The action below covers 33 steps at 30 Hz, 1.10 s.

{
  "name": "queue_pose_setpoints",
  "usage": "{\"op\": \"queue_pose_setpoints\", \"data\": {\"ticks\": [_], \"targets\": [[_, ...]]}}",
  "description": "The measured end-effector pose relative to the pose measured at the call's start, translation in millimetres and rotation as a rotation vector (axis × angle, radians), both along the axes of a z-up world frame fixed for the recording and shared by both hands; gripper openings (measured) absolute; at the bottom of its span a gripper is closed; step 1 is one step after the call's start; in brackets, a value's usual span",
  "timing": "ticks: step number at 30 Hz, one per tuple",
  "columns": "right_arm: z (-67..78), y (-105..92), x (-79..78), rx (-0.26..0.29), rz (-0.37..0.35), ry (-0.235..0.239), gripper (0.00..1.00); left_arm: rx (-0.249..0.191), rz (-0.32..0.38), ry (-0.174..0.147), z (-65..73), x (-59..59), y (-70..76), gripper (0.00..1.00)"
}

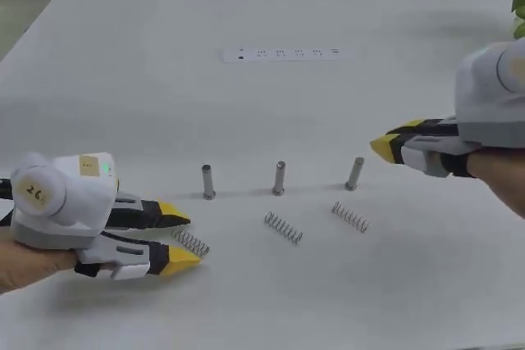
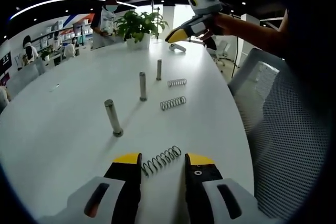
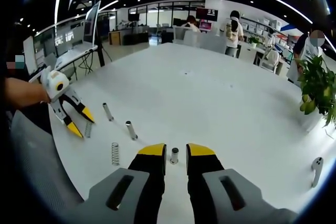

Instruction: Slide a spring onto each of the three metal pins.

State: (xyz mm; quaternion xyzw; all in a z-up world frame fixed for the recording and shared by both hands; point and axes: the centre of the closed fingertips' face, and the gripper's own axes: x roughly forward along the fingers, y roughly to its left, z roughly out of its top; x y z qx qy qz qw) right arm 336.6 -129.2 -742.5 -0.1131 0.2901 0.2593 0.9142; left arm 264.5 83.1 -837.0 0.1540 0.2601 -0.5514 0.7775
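Head view: a white table [image 1: 123, 55] runs wide and bare toward 12 o'clock. Its left edge slants off at 11 and its near edge cuts the corner at 5. A power strip [image 1: 279, 54] lies at 12, its markings too small to read. Three pins stand upright in a row at centre: left pin [image 1: 207, 182], middle pin [image 1: 279, 178], right pin [image 1: 354, 174]. Toward 6 o'clock from them three springs lie flat, each with its long axis slanting from 10 to 4: left spring [image 1: 189, 241], middle spring [image 1: 283, 227], right spring [image 1: 350, 216]. The left gripper [image 1: 180, 239] at 8 has its jaws spread, with the left spring between the tips. Dark handwriting on its round cap cannot be read surely. The right gripper [image 1: 381, 147] at 3 points toward 9, near the right pin.

Left gripper view: the left gripper [image 2: 161, 160] has spread jaws either side of the left spring [image 2: 161, 160], not pinching it. The pins recede toward 12, and the table edge curves past a mesh chair [image 2: 283, 108] at 3.

Right gripper view: the right gripper [image 3: 176, 151] has its jaws a little parted and gripping nothing. The right pin [image 3: 174, 157] stands just beyond the gap. The right spring [image 3: 115, 153] lies at 8, pointing toward 12. Open tabletop spreads from 12 to 3.
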Motion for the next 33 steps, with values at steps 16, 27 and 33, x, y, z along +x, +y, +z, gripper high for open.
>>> {"op": "queue_pose_setpoints", "data": {"ticks": [16,27,33], "targets": [[1.7,6.5,0.1,0.004,0.017,-0.006,0.13,0.059,0.019,0.0,-9.2,-10.3,14.3,0.11],[3.9,8.4,-1.3,0.006,0.024,-0.012,0.13,0.081,0.009,-0.021,-9.8,-13.9,15.4,0.04],[3.6,9.6,-1.9,0.005,0.027,-0.012,0.12,0.084,0.018,-0.031,-10.7,-12.6,14.3,0.03]]}}
